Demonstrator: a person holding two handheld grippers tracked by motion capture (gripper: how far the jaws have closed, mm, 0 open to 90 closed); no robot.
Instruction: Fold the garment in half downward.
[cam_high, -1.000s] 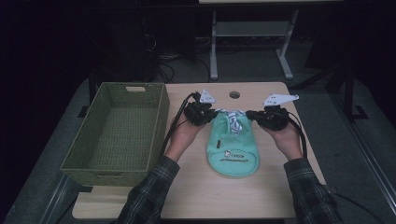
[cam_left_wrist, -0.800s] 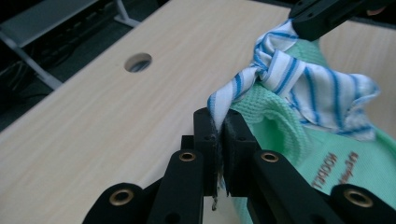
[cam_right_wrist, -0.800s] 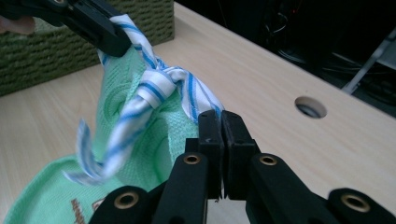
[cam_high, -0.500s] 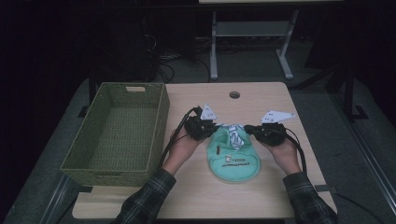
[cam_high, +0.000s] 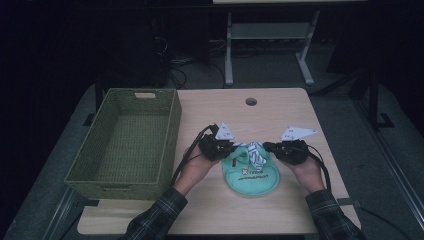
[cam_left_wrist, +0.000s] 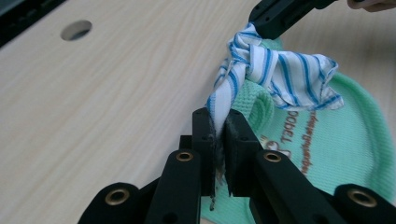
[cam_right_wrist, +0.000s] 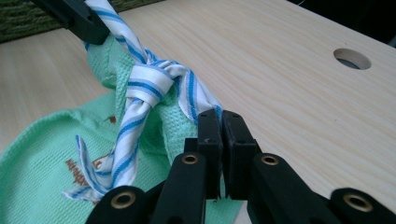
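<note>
The green cloth (cam_high: 251, 175) carried brown stitched writing; in the left gripper view you could make out only fragments, something like "DDBEL" beside a small figure, the rest too tilted to read; the cloth lay flat on the table (cam_high: 280, 115), near its front edge, between your hands. Your left gripper (cam_left_wrist: 218, 122) pinched one end of the blue-striped white tie (cam_left_wrist: 275, 70), jaws narrowed tight on the fabric; your right gripper (cam_right_wrist: 219, 122) clamped the other end of that tie just as tightly, where it met a fold of the green cloth; the tie was knotted above the cloth's upper edge. The woven green basket (cam_high: 125, 140) stood left of your hands, nothing inside it.
</note>
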